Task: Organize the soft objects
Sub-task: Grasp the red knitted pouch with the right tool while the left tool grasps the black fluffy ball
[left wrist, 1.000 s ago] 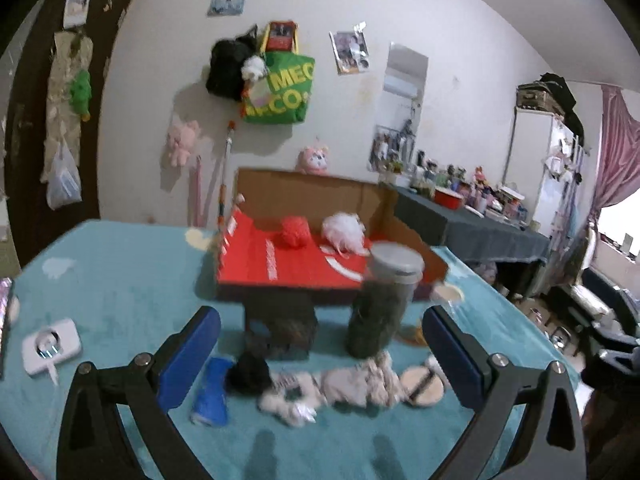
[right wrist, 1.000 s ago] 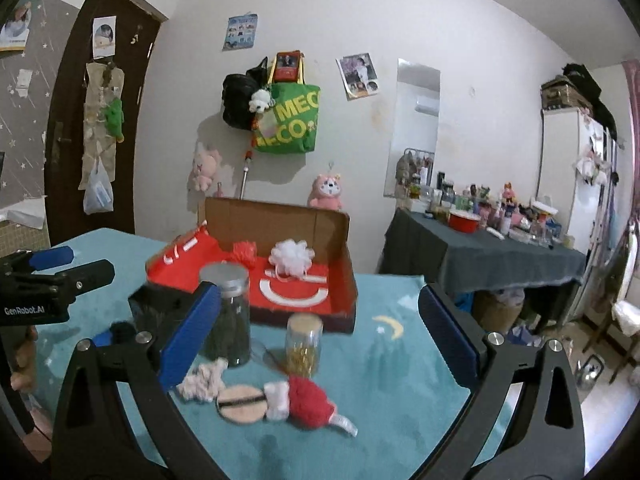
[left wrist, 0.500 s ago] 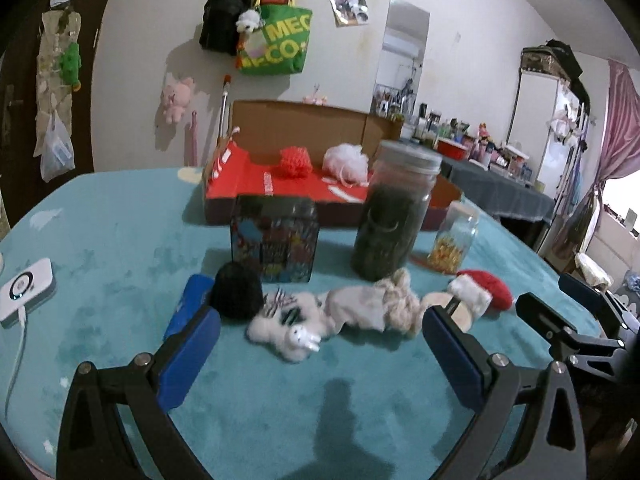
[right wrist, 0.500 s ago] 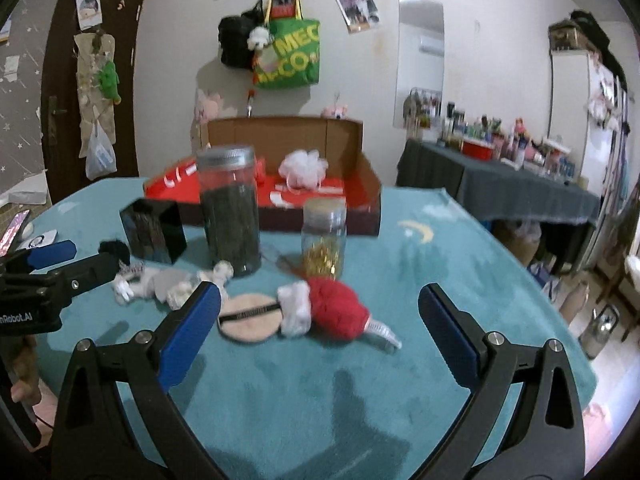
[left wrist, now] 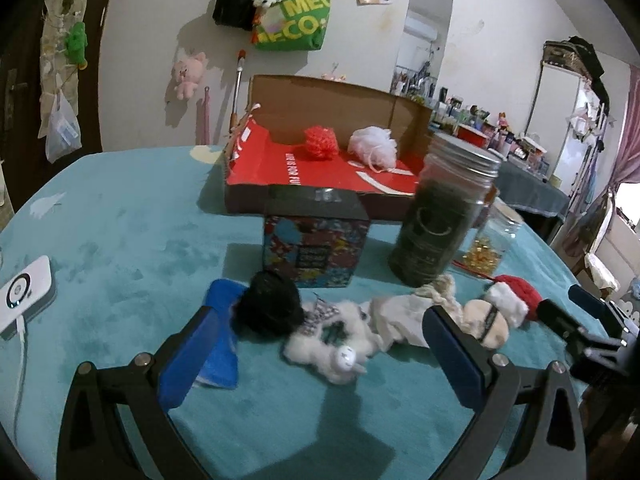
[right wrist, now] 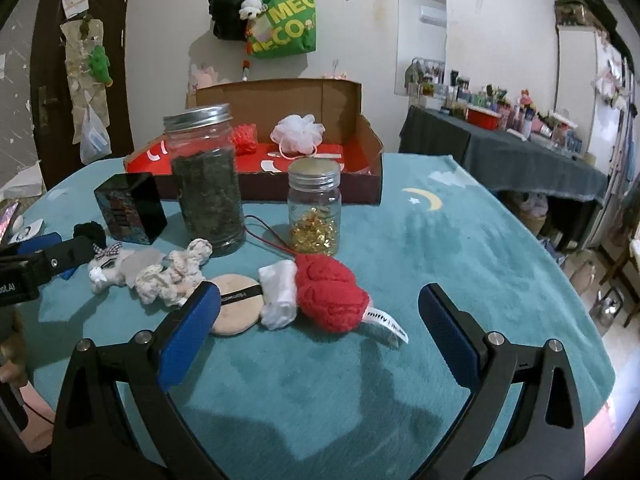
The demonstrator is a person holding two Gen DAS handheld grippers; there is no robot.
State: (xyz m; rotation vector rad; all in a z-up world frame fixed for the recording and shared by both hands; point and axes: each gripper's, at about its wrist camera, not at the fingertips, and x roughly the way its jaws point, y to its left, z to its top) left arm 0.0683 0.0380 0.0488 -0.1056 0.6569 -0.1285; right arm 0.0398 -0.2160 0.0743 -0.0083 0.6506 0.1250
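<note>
Worktop (right wrist: pixel 460 240) is teal, with a cardboard box (right wrist: pixel 320 92) at the back holding red and white puffs. Soft stuff sits in a row up front: red knit hat (right wrist: pixel 330 296), beige puff pad (right wrist: pixel 236 312), white plush (left wrist: pixel 332 344). Both claws, left (left wrist: pixel 320 356) and right (right wrist: pixel 320 320), hang wide open, empty.

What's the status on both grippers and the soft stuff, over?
Both grippers open, empty. Left gripper over white plush; right gripper near red knit hat. Jars stand behind.

Your left gripper (left wrist: pixel 320 354) spread wide above the teal cloth (left wrist: pixel 120 240), white plush toy (left wrist: pixel 340 344) between its fingers, black pompom (left wrist: pixel 270 306) near the left pad, dark jar (left wrist: pixel 440 220) behind.
</note>
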